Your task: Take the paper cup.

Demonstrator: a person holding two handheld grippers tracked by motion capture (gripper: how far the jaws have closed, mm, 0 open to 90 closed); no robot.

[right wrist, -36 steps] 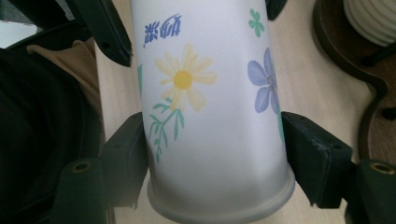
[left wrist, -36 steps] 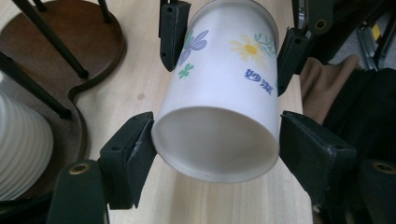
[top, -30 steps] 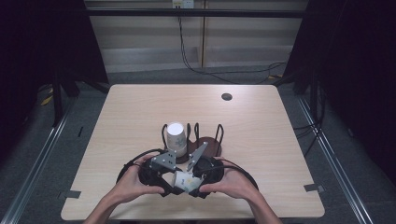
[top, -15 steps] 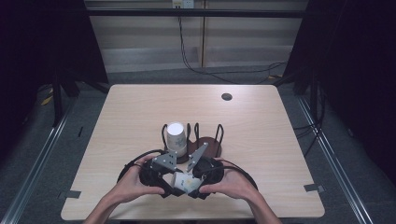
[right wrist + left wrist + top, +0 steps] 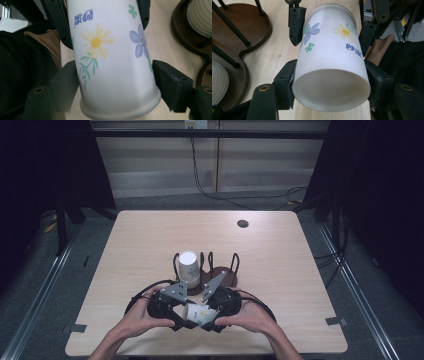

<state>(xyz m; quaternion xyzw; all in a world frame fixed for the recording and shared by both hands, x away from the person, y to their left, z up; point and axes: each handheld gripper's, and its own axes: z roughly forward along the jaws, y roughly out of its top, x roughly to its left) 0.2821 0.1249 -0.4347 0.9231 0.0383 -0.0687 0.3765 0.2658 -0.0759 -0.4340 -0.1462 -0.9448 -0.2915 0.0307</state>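
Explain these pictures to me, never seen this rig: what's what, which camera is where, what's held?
There is no robot here. A person's hands each hold a hand-held claw. The high view looks down on the table from the person's side. The other two views come from a camera riding on each claw. On the table stands a wooden rack with wire loops, and a white ribbed cup sits in it. Both claws face each other around a flowered paper cup. The left claw clamps its base end. The right claw is at the rim end, and its jaws have just been opening.
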